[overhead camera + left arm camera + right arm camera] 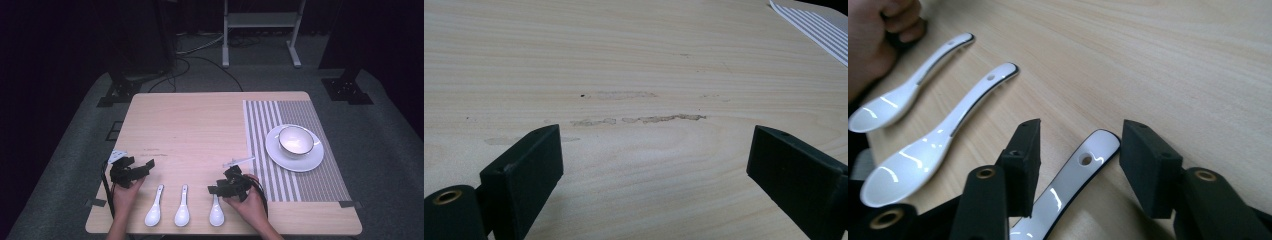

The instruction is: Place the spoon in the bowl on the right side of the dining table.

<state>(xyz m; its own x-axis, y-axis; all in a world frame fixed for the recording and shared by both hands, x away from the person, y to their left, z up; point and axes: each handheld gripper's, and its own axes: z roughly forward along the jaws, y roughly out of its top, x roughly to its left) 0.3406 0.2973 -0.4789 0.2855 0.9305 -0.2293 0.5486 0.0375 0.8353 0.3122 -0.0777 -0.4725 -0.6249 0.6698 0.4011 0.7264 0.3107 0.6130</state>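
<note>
Three white ceramic spoons lie in a row near the table's front edge: a left spoon (pixel 154 212) (pixel 903 95), a middle spoon (pixel 182 210) (pixel 933 145) and a right spoon (pixel 216 214) (pixel 1073 175). My right gripper (pixel 218 192) (pixel 1081 131) is over the right spoon, one jaw on each side of the handle's end. A gap shows beside the handle, so the pads do not press on it. My left gripper (pixel 142 165) (pixel 654 150) rests at the front left with its jaws wide apart over bare wood, nothing between them.
A striped placemat (pixel 290 185) covers the table's right side. On it stands a white saucer (pixel 280 155) with a white bowl (pixel 295 140). A small clear object (pixel 239 161) lies by the mat's left edge. A metal stand (pixel 260 30) is on the floor beyond the table.
</note>
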